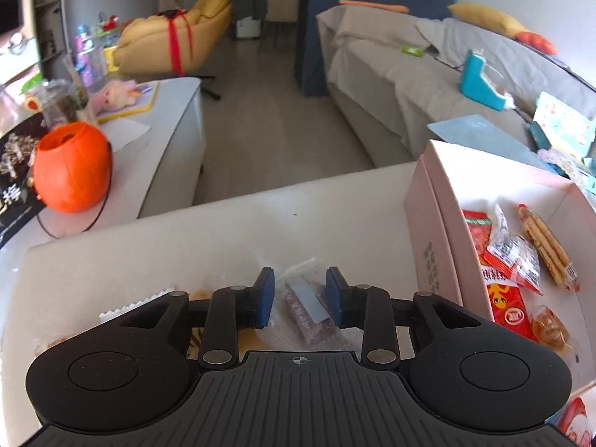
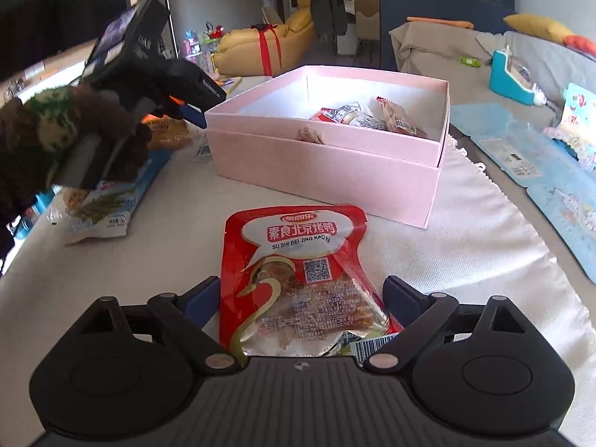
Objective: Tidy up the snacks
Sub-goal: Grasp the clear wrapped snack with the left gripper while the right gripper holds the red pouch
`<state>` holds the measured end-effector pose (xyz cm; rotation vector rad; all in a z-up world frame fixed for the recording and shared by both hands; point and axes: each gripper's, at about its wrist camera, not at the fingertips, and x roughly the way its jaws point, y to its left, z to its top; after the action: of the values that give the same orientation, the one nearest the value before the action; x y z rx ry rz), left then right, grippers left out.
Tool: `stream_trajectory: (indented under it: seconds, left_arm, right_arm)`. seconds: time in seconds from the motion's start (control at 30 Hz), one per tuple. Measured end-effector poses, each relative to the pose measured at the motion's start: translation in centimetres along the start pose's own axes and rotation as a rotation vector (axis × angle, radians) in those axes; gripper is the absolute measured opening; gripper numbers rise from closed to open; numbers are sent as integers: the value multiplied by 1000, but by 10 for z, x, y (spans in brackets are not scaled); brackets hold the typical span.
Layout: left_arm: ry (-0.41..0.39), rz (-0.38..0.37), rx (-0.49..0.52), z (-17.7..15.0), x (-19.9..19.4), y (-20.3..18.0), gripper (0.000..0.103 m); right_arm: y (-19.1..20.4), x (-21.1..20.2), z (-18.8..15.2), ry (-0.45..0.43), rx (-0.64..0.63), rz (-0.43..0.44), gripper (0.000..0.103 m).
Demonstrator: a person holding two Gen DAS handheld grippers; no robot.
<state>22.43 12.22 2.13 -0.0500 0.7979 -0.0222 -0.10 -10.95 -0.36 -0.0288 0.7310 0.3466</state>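
Pink box (image 2: 324, 171): already part-filled w/ snacks. Right gripper (image 2: 300, 294): jaws wide apart, straddling red duck-snack pouch (image 2: 298, 272) just before box; next, clamp. Left gripper (image 1: 300, 292): jaws apart over clear packet (image 1: 305, 305), poss. dried meat, left of box.

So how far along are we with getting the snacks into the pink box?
Partway. Done: several packets already lie in the pink box, including a biscuit stick pack. In hand: nothing gripped yet; the right gripper stands open around the red duck snack pouch, and the left gripper straddles a clear-wrapped bar without pressing. Left: those two, plus the blue-and-white packet by the left hand.
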Motion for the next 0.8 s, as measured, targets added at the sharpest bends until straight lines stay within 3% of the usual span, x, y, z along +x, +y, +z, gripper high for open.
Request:
stream_trajectory:
  seconds: [0.17, 0.3, 0.37, 0.5, 0.6, 0.8]
  left_arm:
    - [5, -83, 96, -10, -9, -1, 34]
    - [29, -125, 10, -7, -6, 4, 37]
    - [38, -113, -1, -4, 0, 0, 43]
    - [63, -73, 87, -5, 3, -13, 42]
    - [53, -97, 144, -18, -9, -10, 43]
    - [73, -204, 29, -68, -62, 0, 41]
  right_arm:
    - [1, 1, 0, 1, -3, -2, 94]
    - [2, 2, 0, 1, -5, -5, 94]
    - [3, 1, -1, 3, -10, -10, 94]
    - [3, 1, -1, 3, -13, -12, 94]
    - [3, 1, -1, 1, -9, -9, 94]
    - [2, 1, -1, 1, -5, -3, 96]
